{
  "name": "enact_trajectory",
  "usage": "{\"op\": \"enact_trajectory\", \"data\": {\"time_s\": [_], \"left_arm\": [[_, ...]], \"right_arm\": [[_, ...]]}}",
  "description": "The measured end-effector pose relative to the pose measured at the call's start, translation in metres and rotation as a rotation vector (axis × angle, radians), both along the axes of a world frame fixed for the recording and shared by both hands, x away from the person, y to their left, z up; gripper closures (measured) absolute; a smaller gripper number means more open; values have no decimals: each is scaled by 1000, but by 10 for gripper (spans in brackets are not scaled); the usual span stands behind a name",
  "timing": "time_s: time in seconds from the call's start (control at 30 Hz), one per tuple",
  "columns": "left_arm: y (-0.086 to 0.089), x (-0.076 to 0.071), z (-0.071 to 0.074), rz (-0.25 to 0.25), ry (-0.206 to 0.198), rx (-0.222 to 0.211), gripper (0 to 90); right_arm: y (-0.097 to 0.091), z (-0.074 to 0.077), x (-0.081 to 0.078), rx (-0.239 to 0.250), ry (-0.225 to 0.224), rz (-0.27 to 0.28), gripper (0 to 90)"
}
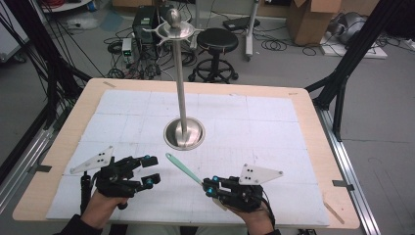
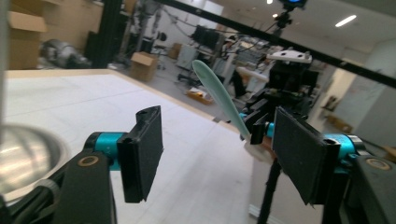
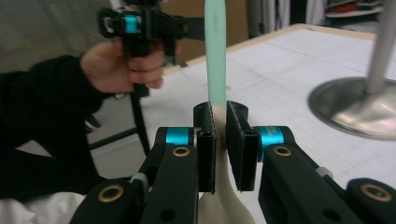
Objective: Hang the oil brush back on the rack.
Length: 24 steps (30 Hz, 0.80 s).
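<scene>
The spatula (image 1: pixel 182 168) is pinched in the right gripper (image 1: pixel 209 188); the left gripper (image 1: pixel 150 171) is held spread, nothing between.

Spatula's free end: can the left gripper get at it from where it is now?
Probably yes. The spatula is clamped in the right gripper and sticks out toward the left gripper, whose jaws stand apart with nothing between them. Only bare table lies between.
</scene>
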<state>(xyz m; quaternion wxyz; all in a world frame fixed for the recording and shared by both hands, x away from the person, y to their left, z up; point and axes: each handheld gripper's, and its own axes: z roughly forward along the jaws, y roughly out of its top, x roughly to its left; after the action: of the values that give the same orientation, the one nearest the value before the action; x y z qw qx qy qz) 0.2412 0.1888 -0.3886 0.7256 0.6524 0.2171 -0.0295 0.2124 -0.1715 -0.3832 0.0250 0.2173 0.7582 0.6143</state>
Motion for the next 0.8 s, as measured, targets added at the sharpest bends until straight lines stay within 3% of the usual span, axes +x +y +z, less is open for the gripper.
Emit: {"op": "enact_trajectory", "data": {"time_s": [0.17,0.43,0.6,0.8], "left_arm": [[-15,1,3,-73,-3,-24,415],[-34,1,10,-153,-14,-63,471],[-40,0,14,-179,-29,-74,536],[-41,1,18,-167,-41,-86,664]], "right_arm": [[5,3,-2,47,-1,51,823],[11,3,-5,68,5,100,823],[12,3,-5,90,11,122,822],[11,2,-4,123,26,135,822]]}}
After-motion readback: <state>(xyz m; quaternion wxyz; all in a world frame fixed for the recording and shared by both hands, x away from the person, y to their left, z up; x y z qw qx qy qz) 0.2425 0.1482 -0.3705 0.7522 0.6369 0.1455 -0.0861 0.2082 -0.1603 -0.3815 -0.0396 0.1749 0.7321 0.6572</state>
